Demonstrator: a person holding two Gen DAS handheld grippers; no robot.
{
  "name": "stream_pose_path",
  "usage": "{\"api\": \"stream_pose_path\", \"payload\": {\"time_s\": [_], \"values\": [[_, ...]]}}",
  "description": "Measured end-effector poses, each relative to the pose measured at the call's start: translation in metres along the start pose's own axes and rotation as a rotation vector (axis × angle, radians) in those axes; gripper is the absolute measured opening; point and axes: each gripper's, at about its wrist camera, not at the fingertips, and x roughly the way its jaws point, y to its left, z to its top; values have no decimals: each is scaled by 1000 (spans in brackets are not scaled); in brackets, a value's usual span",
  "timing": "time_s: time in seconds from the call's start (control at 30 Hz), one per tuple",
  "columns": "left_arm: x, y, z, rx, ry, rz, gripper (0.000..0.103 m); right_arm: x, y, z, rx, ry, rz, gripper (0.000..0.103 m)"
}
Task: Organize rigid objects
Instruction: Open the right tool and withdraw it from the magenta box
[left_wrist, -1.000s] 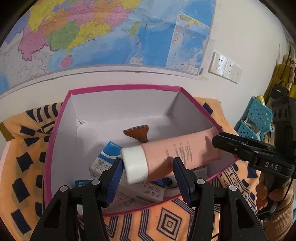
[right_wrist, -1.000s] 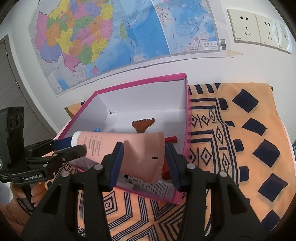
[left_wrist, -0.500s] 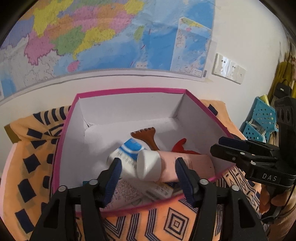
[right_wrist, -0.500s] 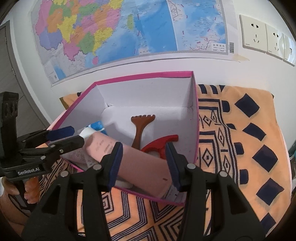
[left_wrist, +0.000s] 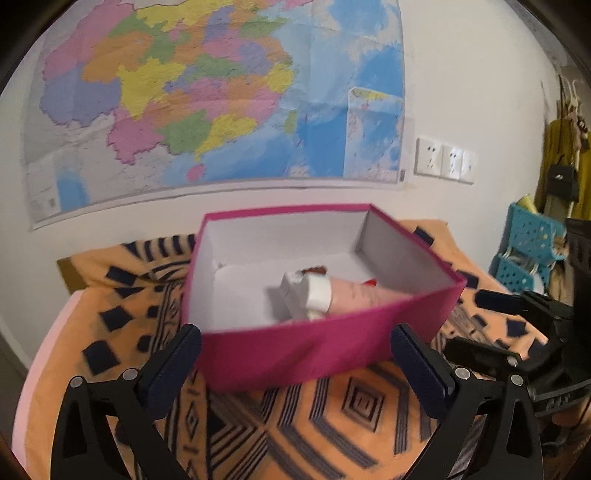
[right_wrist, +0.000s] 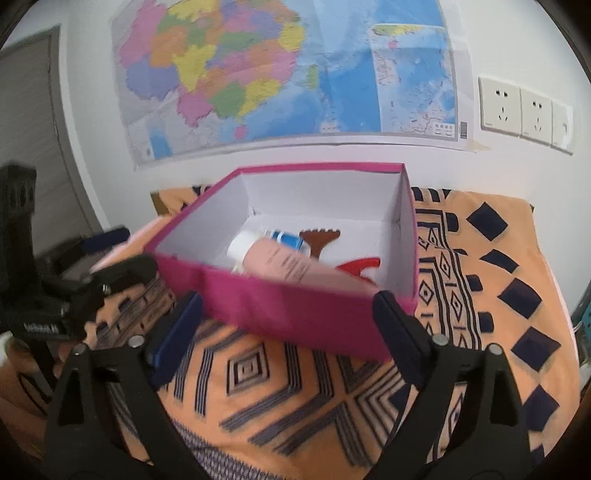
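On the wall behind the table hangs a large coloured map (right_wrist: 280, 74), with white wall sockets (right_wrist: 524, 110) to its right. Below it an orange cloth with dark blue squares and line patterns (right_wrist: 498, 280) covers the table. A pink box with a white inside (right_wrist: 295, 314) sits on the cloth, its top open.

Inside the box a pink tube with a white cap (right_wrist: 284, 262) lies slanted across the near part, cap toward the left wall and flat end at the near right corner. Behind the cap a small blue-and-white carton (right_wrist: 286, 240) shows, and beyond that a brown wooden scraper (right_wrist: 319, 238) lies on the white floor. A red plastic piece (right_wrist: 360, 267) lies to the right of the tube, partly hidden by it. The near wall of the box hides what is lower down.

Both grippers are back from the box, over the cloth in front of it. The left gripper (left_wrist: 295, 365) has just been opening; its jaws stand wide with nothing between them. The right gripper (right_wrist: 291, 325) has likewise just been opening and stands wide and empty. A blue perforated basket (left_wrist: 528, 251) stands at the far right in the left wrist view.
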Motion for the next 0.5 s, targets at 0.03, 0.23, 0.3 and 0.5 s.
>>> {"api": "stream_pose_path", "payload": {"time_s": [0.03,0.23,0.3,0.5], "values": [[0,0,-4,-4,9,9,103,0,4,-5,-3,4,-16,100],[-2,2,-29,-46,65,74,103,-3,15,-33,20,6,-68,101],[-5,4,-36,-62,72,95,103,-5,19,-38,17,6,-82,101],[-7,4,-45,-42,81,140,103,-6,28,-47,22,27,-60,101]]}}
